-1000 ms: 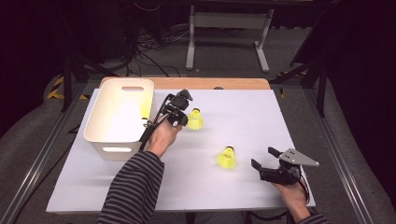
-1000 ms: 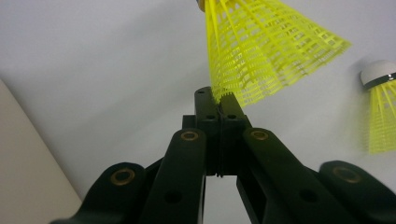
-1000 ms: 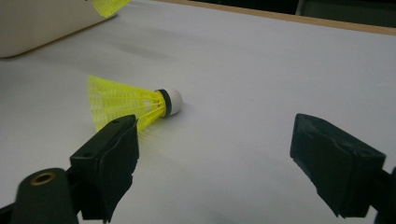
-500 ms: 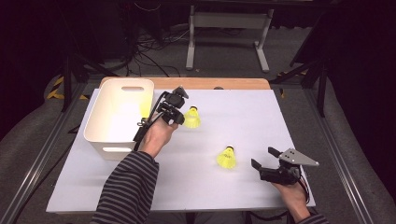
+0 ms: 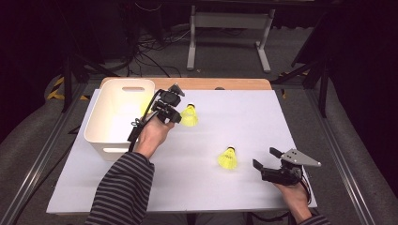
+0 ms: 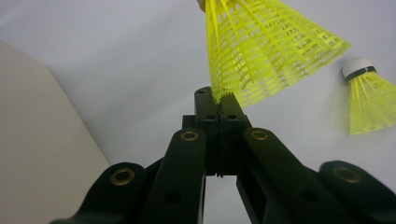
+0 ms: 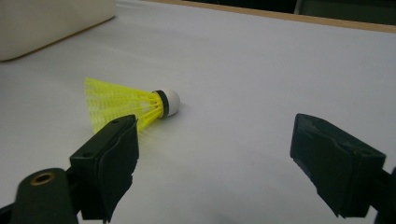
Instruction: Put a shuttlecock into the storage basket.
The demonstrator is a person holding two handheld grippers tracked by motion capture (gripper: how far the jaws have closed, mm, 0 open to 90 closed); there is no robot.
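Observation:
My left gripper (image 5: 177,116) is shut on the rim of a yellow mesh shuttlecock (image 5: 189,116), just right of a white bin (image 5: 109,139). In the left gripper view the black jaws meet (image 6: 218,96) and pinch the edge of that shuttlecock's skirt (image 6: 261,51), which hangs lifted off the table. A second yellow shuttlecock (image 5: 228,158) with a white cork lies on its side on the white tabletop (image 5: 244,108). My right gripper (image 5: 265,158) rests open just right of it; in its own view the wide-apart jaws (image 7: 215,140) face the shuttlecock (image 7: 128,106).
The bin's pale wall (image 6: 42,154) stands close at the left in the left gripper view. Something yellow shows faintly inside the bin by its right wall (image 5: 145,108). A wooden strip (image 5: 225,84) runs along the table's far edge, with stands and cables on the floor behind.
The left hand has shifted a little left toward the bin and slightly up, carrying the shuttlecock with it. The right hand and the second shuttlecock have kept still.

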